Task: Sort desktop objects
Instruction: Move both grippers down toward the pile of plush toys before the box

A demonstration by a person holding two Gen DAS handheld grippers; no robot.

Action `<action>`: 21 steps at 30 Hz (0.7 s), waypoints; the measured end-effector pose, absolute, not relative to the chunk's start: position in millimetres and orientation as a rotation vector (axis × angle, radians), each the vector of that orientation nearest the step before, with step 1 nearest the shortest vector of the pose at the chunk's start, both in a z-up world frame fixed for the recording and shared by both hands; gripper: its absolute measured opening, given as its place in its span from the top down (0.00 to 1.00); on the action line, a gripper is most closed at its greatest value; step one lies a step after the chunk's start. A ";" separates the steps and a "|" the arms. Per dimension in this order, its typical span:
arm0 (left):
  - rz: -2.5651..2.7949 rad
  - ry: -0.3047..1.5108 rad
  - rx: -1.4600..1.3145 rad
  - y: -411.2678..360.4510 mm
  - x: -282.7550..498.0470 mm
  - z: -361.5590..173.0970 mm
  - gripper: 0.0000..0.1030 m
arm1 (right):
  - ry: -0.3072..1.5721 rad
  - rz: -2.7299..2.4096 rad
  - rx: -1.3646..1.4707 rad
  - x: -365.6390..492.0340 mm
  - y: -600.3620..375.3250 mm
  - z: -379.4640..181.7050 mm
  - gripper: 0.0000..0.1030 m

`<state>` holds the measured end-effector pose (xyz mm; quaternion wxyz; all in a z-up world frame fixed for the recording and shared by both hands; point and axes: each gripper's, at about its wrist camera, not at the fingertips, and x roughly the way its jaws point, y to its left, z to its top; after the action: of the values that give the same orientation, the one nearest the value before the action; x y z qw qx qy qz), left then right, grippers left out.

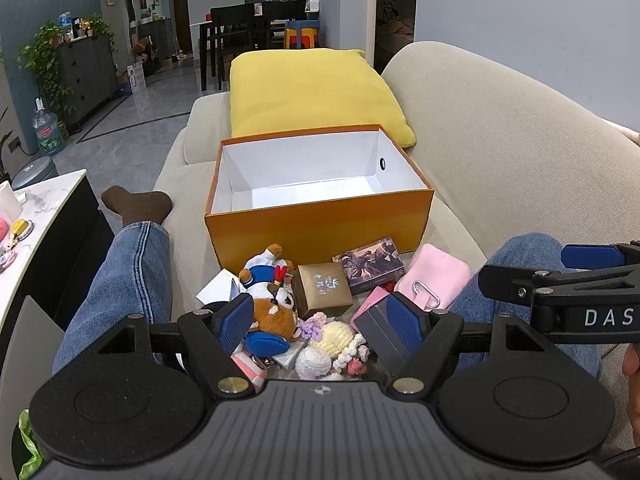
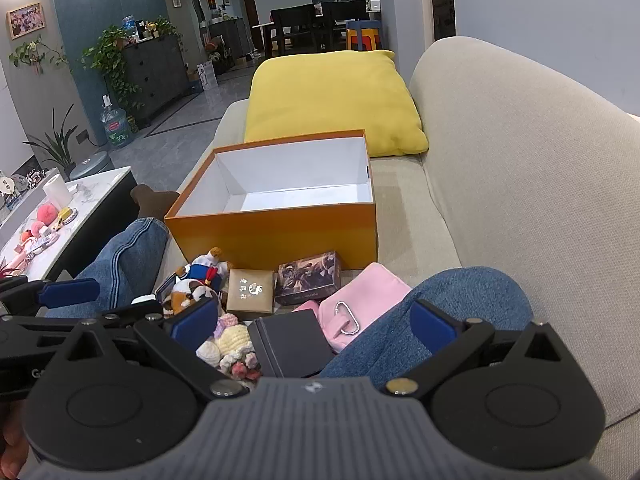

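Orange box left empty on sofa, ready for sorting. Toy pile heaped just before box. Both grippers' fingers spread wide, nothing grasped.

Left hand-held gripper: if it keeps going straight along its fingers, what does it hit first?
Probably the plush toy lying between the open left hand-held gripper fingers, with the crocheted flowers beside it; depth is unclear in the fisheye view.
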<state>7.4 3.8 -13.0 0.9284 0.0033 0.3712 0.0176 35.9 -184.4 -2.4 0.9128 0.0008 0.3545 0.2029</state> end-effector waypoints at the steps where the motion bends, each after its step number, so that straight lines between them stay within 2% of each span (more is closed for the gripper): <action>1: 0.037 0.761 0.005 4.5 7.1 -13.2 0.16 | 0.730 0.417 0.003 35.6 -184.3 -2.7 0.01; 13: 0.047 0.784 -0.010 16.4 5.3 -15.6 0.16 | 0.745 0.417 0.008 41.5 -186.8 -9.4 0.02; 14: 0.049 0.789 -0.015 18.1 5.4 -16.6 0.17 | 0.748 0.423 0.008 42.6 -186.3 -10.9 0.04; 16: 0.050 0.799 -0.025 21.3 4.6 -18.5 0.20 | 0.767 0.436 0.011 46.4 -184.7 -14.7 0.16; 19: 0.050 0.811 -0.029 27.6 3.0 -21.4 0.24 | 0.806 0.462 -0.001 51.4 -178.7 -22.8 0.24; 21: 0.063 0.833 -0.032 31.9 3.1 -25.5 0.31 | 0.828 0.492 -0.024 52.9 -170.7 -28.6 0.28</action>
<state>3.1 31.9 -25.5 0.9139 -0.0153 0.4046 0.0305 52.9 -170.7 -28.6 0.8862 -0.0117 0.3984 0.2364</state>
